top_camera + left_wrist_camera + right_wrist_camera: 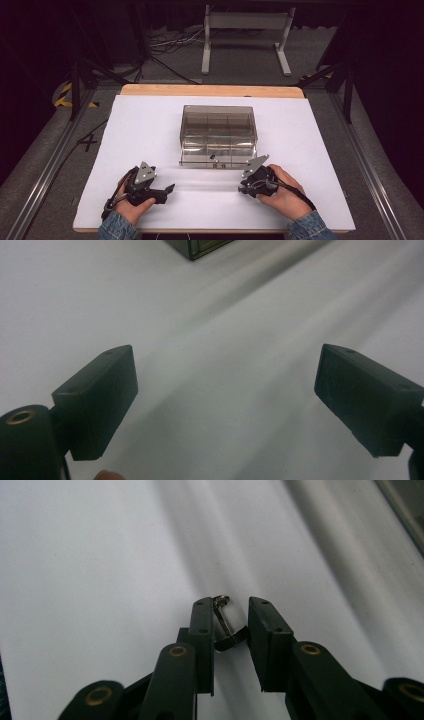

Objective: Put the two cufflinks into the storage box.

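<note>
Right tool point(230, 625) sat at about 5 o'clock on the white-covered desk point(150, 125), jaws narrowed round a small metal binder clip with a black body and silver wire handle point(223, 627). Clip stood between the pads, leaning on the left-hand pad point(202, 625); a gap showed at the other pad, so no firm pinch could be told. Left tool point(225, 400) lay at about 7 o'clock in the person's hand, jaws spread wide, released, with bare white surface between them. Clear smoky plastic compartment box with dividers point(218, 134) stood at desk centre, about 12 o'clock from both tools, its front lip just beside the right tool in the high view. Both hands rested low on the desk.
</note>
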